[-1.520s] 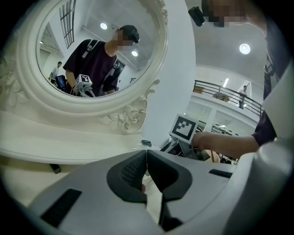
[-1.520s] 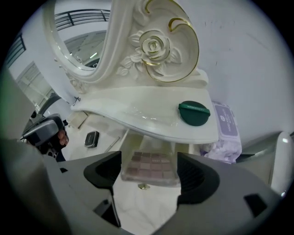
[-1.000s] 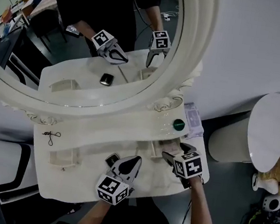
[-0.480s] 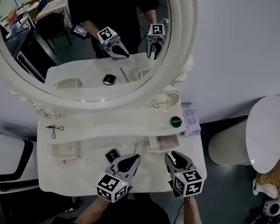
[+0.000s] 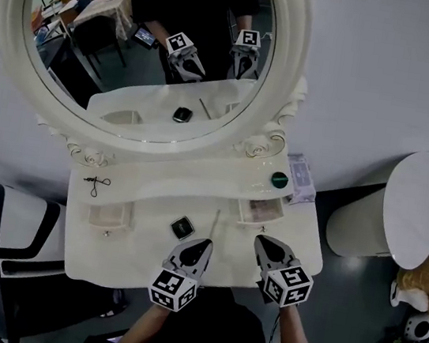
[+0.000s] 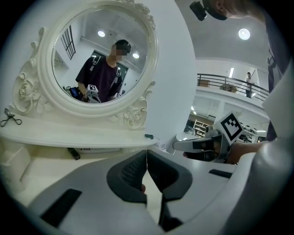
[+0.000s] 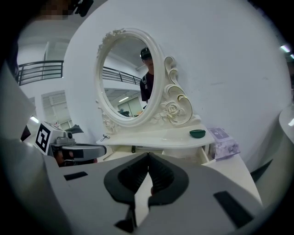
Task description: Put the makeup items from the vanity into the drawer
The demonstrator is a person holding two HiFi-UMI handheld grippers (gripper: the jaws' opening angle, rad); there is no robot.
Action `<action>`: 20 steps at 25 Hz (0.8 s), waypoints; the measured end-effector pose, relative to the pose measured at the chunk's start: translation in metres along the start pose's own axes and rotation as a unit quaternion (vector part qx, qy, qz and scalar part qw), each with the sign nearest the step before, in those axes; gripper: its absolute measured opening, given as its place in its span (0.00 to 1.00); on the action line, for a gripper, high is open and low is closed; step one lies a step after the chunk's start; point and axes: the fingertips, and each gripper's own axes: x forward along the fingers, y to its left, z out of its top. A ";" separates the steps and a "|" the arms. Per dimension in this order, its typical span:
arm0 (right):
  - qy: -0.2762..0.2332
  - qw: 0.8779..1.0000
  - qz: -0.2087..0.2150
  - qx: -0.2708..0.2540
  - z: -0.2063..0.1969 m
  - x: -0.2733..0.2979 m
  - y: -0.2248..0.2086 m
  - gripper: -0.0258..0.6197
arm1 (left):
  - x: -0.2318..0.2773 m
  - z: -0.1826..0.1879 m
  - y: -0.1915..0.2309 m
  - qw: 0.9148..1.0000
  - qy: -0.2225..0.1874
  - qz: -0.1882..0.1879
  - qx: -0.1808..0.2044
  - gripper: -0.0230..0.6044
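On the white vanity (image 5: pixel 130 254) lie a black square compact (image 5: pixel 182 227) and a thin stick-like item (image 5: pixel 216 221). Beside them the small right drawer (image 5: pixel 260 210) stands open with something pale inside. On the upper shelf sit a green round item (image 5: pixel 279 179) and, far left, an eyelash curler (image 5: pixel 97 184). My left gripper (image 5: pixel 197 246) hovers just in front of the compact, shut and empty (image 6: pixel 146 158). My right gripper (image 5: pixel 265 246) hangs in front of the open drawer, shut with nothing in it (image 7: pixel 148 158).
A big oval mirror (image 5: pixel 160 55) rises behind the shelf and reflects both grippers. A purple box (image 5: pixel 301 180) sits at the shelf's right end. A second small drawer (image 5: pixel 106 214) is at the left. A white round bin (image 5: pixel 400 210) stands right of the vanity.
My right gripper has drawn back from the open drawer toward the vanity's front edge and its jaws have come together. The left gripper has hardly moved.
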 end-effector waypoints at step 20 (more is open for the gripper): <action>-0.052 0.998 0.001 0.041 -0.005 -0.006 0.026 0.08 | 0.008 -0.045 0.032 0.994 0.074 0.078 0.032 0.07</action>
